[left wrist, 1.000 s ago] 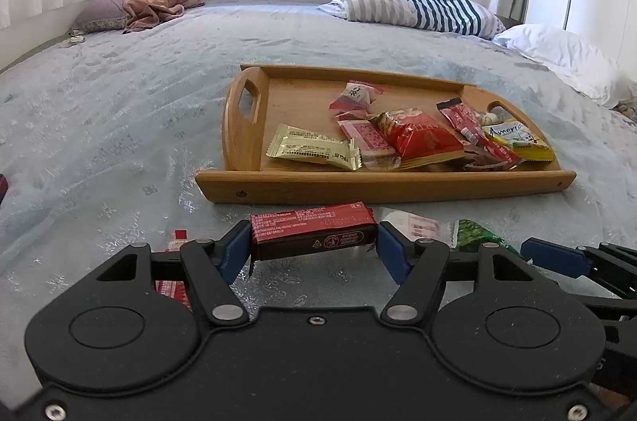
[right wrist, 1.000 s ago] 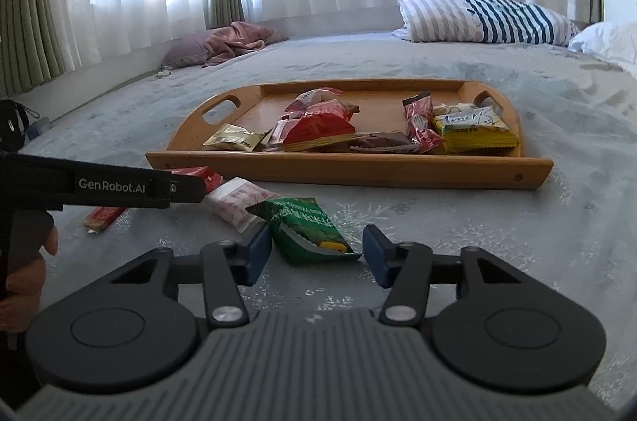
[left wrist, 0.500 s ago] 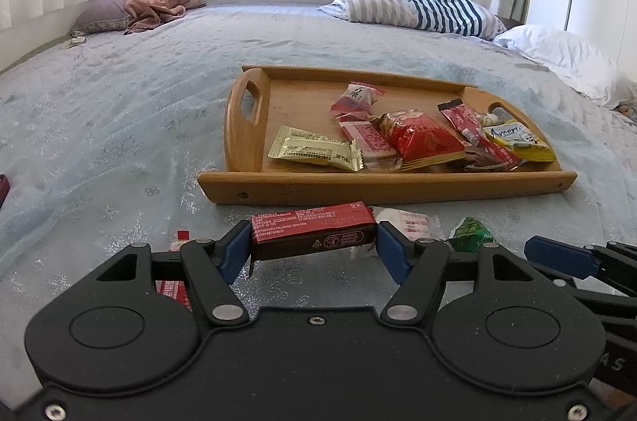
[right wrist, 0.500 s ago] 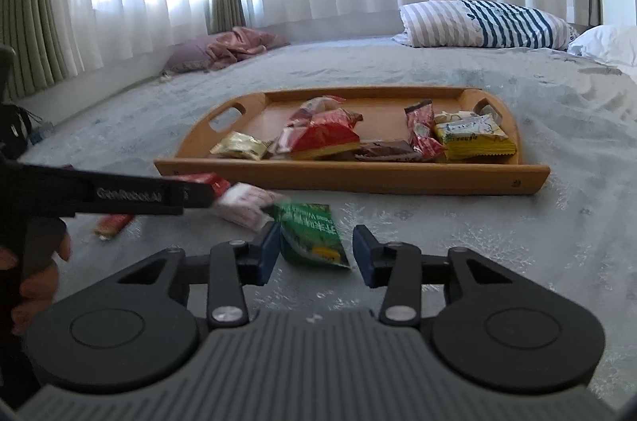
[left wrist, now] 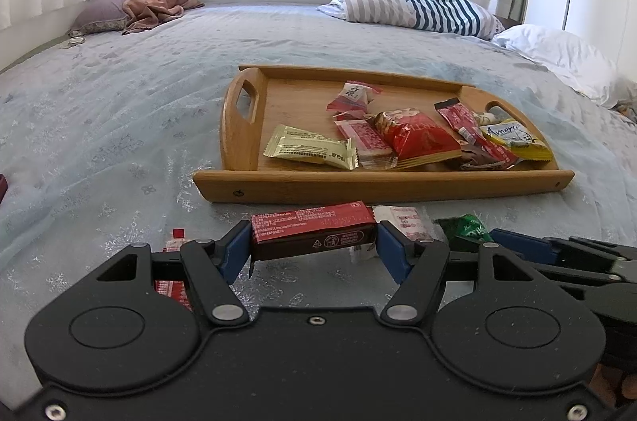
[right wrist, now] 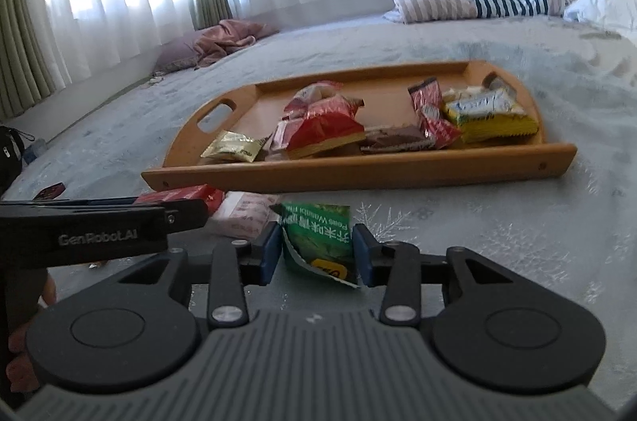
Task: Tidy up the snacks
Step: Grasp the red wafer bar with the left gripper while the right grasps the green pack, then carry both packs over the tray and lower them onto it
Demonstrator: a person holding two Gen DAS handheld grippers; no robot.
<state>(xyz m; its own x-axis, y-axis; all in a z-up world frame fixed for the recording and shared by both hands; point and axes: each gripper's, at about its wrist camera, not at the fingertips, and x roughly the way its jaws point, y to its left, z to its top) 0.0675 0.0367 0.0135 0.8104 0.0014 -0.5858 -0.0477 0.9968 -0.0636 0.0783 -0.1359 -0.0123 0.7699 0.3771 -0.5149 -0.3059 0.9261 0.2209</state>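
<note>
**Fingers on two packets, tray not yet reached: where the grips could fail**

Fingers of the left gripper stand about half open, clamped endwise on a red bar that spans the whole gap and is held clear of the bed. Fingers of the right gripper are closing on a green packet; the packet sits between the pads, both blue pads meet its edges, and its lower corner curls outward. The wooden tray lies just beyond both grippers on the bedspread and already holds a gold packet, a large red bag, a yellow packet and several smaller wrappers. A pink-and-white packet and a small red-and-white wrapper remain on the bed in front of the tray.

Likely failure points, as judged from this view:
- The green packet is soft and thin; squeezed by its edges it may buckle and slip out when lifted.
- The red bar is gripped only at its ends, so a tilt of the hand could let it pivot or drop short of the tray.
- The two grippers work close together, the left one's finger reaching just beside the green packet; a careless lift could knock them together.
- The soft bed gives under load, so a packet dropped on the near rim may fall back outside.
</note>
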